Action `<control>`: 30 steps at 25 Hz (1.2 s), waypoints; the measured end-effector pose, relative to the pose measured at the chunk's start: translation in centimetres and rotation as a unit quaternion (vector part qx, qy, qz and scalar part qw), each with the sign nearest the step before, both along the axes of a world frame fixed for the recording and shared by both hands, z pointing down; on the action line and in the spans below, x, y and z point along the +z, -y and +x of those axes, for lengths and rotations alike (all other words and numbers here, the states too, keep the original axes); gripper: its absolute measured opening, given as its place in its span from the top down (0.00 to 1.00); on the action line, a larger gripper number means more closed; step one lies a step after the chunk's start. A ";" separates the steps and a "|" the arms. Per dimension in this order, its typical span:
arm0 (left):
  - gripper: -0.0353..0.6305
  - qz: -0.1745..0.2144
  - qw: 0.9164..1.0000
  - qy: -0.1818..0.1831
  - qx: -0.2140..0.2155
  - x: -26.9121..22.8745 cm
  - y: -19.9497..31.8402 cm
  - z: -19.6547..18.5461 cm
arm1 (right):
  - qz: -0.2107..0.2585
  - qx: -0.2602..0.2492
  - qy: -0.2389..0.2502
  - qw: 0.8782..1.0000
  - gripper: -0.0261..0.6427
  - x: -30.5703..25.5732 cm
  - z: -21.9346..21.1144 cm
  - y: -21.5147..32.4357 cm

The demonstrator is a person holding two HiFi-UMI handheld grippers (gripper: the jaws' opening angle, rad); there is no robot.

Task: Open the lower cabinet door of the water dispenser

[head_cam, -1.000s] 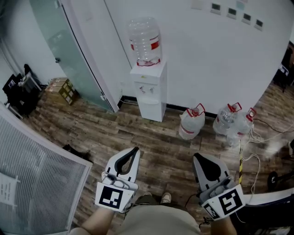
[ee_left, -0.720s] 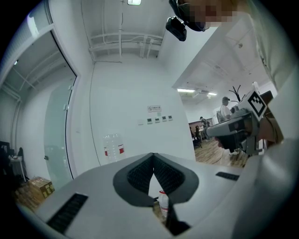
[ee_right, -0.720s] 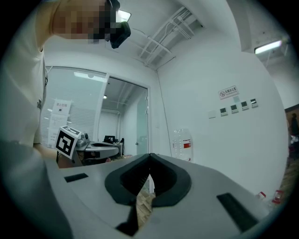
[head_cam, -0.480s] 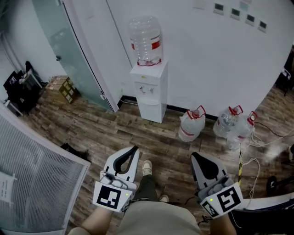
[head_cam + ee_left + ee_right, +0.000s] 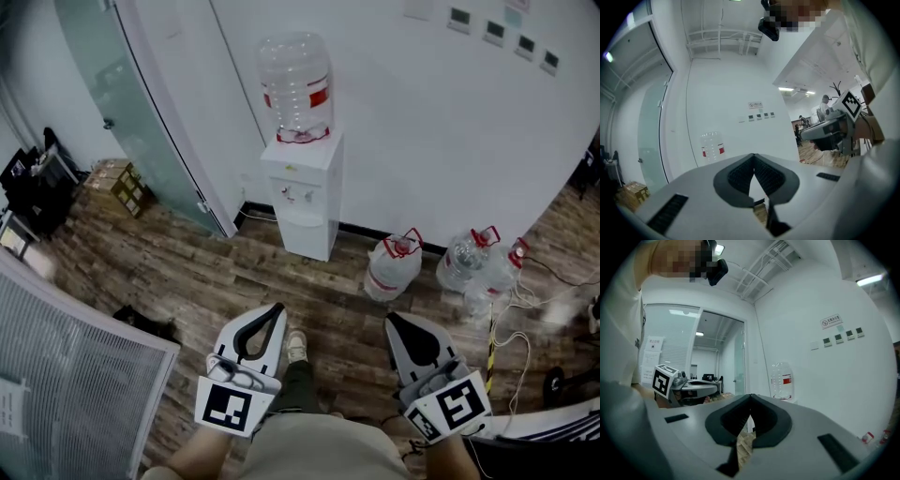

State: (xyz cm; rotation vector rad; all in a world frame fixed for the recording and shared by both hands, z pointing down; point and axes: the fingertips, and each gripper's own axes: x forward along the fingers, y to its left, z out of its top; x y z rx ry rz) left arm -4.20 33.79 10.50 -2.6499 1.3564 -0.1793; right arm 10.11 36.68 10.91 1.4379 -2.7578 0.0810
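The white water dispenser (image 5: 302, 192) stands against the far wall with a clear bottle (image 5: 295, 84) on top. Its lower cabinet door (image 5: 307, 234) is closed. My left gripper (image 5: 275, 307) and right gripper (image 5: 392, 319) are held level side by side, well short of the dispenser, both pointing toward it. In the left gripper view the left gripper (image 5: 753, 157) is shut with nothing in it, and the bottle (image 5: 711, 147) shows far ahead. The right gripper (image 5: 750, 397) is also shut and empty, with the bottle (image 5: 781, 380) beyond it.
Three water jugs (image 5: 392, 262) stand on the wood floor right of the dispenser, with loose cables (image 5: 511, 328) near them. A glass door (image 5: 131, 103) is left of the dispenser, a cardboard box (image 5: 122, 183) beside it. A white slatted panel (image 5: 66, 375) is at my near left.
Both grippers and the head view have moved forward toward the dispenser, which now looks a little nearer. A foot has stepped forward between the grippers. Both stay shut.
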 end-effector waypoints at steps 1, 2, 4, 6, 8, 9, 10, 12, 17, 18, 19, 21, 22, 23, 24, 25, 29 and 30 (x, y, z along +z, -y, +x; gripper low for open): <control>0.94 -0.003 1.000 -0.001 0.001 0.0 1.1 -0.3 | -0.003 -0.004 -0.002 1.000 0.95 0.0 -0.5 1.0; 0.94 -0.005 1.000 -0.002 0.001 0.0 2.2 -0.6 | -0.004 -0.010 -0.005 1.000 0.95 0.0 -1.1 2.0; 0.94 -0.010 1.000 -0.004 0.001 0.0 4.7 -1.3 | -0.006 -0.020 -0.013 1.000 0.95 0.0 -2.3 4.1; 0.94 -0.014 1.000 -0.008 0.006 0.0 7.3 -1.8 | -0.011 -0.017 -0.020 1.000 0.95 0.2 -3.2 6.6; 0.94 -0.011 1.000 -0.002 0.016 -0.2 9.9 -2.1 | -0.018 -0.013 -0.018 1.000 0.95 0.3 -3.9 9.2; 0.94 -0.009 1.000 0.002 0.021 -0.2 11.1 -2.4 | -0.022 -0.013 -0.015 1.000 0.95 0.3 -4.2 10.4; 0.94 -0.007 1.000 0.006 0.025 -0.3 12.3 -2.6 | -0.024 -0.013 -0.013 1.000 0.95 0.2 -4.6 11.5; 0.94 -0.008 0.999 0.008 0.030 -0.3 14.8 -3.3 | -0.027 -0.010 -0.013 1.000 0.95 0.0 -5.4 14.0; 0.94 -0.015 0.999 0.004 0.042 -0.7 21.3 -5.4 | -0.031 0.009 -0.018 0.999 0.95 -0.6 -7.2 20.3; 0.94 -0.015 0.999 0.004 0.046 -0.9 22.6 -5.8 | -0.034 0.013 -0.019 0.999 0.95 -0.7 -7.5 21.6; 0.94 -0.013 0.999 0.006 0.050 -1.0 23.9 -6.1 | -0.036 0.015 -0.020 0.999 0.95 -0.8 -7.8 22.8; 0.94 -0.012 0.998 0.008 0.058 -1.1 26.2 -6.6 | -0.040 0.022 -0.026 0.999 0.95 -0.9 -8.2 25.1; 0.94 -0.013 0.998 0.007 0.062 -1.0 27.4 -6.8 | -0.042 0.026 -0.029 0.998 0.95 -0.8 -8.4 26.2; 0.94 -0.014 0.998 0.006 0.065 -0.9 28.4 -7.1 | -0.043 0.030 -0.031 0.998 0.95 -0.7 -8.6 27.3; 0.94 -0.016 0.998 0.006 0.068 -0.8 29.4 -7.4 | -0.045 0.035 -0.031 0.998 0.95 -0.6 -8.8 28.4; 0.94 -0.020 0.997 0.005 0.071 -0.6 30.4 -7.6 | -0.046 0.040 -0.030 0.998 0.95 -0.5 -8.9 29.4; 0.94 -0.021 0.996 0.010 0.083 -0.2 33.8 -8.1 | -0.034 0.045 -0.016 0.998 0.95 -0.7 -9.6 32.7; 0.94 -0.022 0.996 0.010 0.085 0.0 34.4 -8.2 | -0.031 0.045 -0.013 0.998 0.95 -0.8 -9.7 33.3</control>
